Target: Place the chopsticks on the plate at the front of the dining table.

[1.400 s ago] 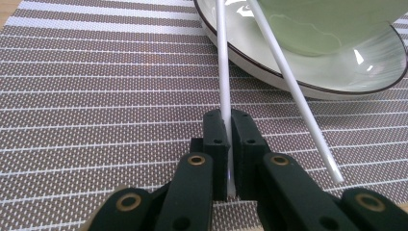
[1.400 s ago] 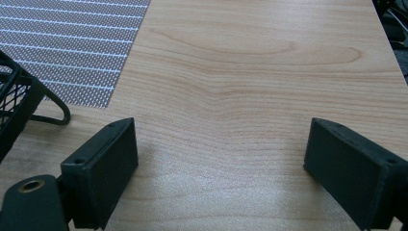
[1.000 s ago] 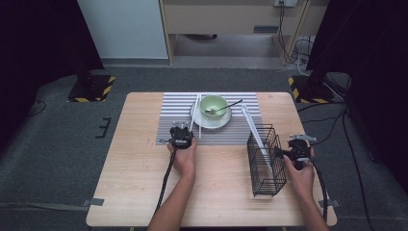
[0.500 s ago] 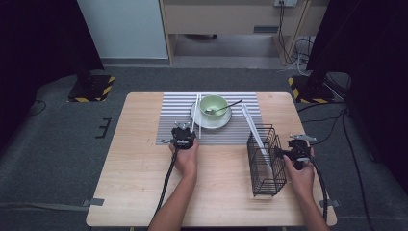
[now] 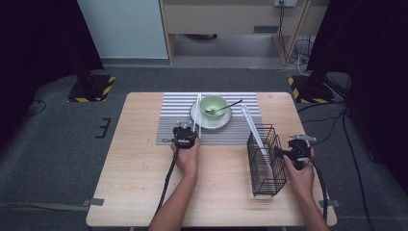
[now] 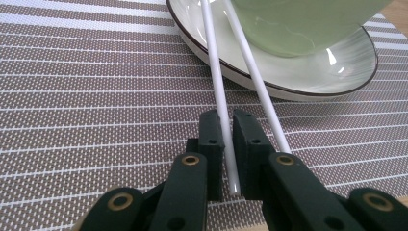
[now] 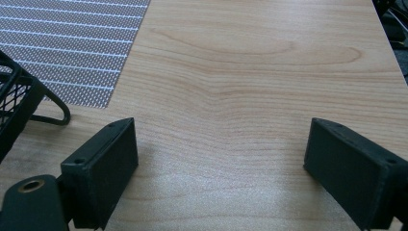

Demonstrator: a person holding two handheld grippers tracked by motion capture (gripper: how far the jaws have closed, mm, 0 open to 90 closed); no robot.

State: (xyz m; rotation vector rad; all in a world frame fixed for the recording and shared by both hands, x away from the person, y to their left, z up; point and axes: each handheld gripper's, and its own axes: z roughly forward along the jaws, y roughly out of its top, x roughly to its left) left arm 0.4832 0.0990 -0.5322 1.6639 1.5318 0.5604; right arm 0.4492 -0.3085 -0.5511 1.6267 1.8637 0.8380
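A: What does your left gripper (image 6: 228, 144) have?

B: Your left gripper is squeezed tight on one white chopstick (image 6: 219, 91). Its jaws pinch the stick near its low end.

A: Where is that chopstick?

B: It lies on the striped mat (image 6: 96, 96). Its far part leans up on the rim of the plate (image 6: 308, 82). A second chopstick (image 6: 255, 77) lies just beside it. That one runs past the outside of one jaw and is not pinched.

A: What sits on the plate?

B: A green bowl (image 5: 213, 104) sits on it, and a dark spoon (image 5: 226, 107) rests in the bowl.

A: Where is your left gripper from up high?

B: Your left gripper is at the near edge of the mat, just in front of the plate.

A: And your right gripper (image 7: 219, 159)?

B: Your right gripper is wide open and holds nothing. Bare wood of the table (image 7: 250, 62) shows between its jaws. It is just beside the black wire basket (image 5: 266, 159), on its right side. A white stick (image 5: 254, 131) leans in the basket, with its top poking out toward the mat.
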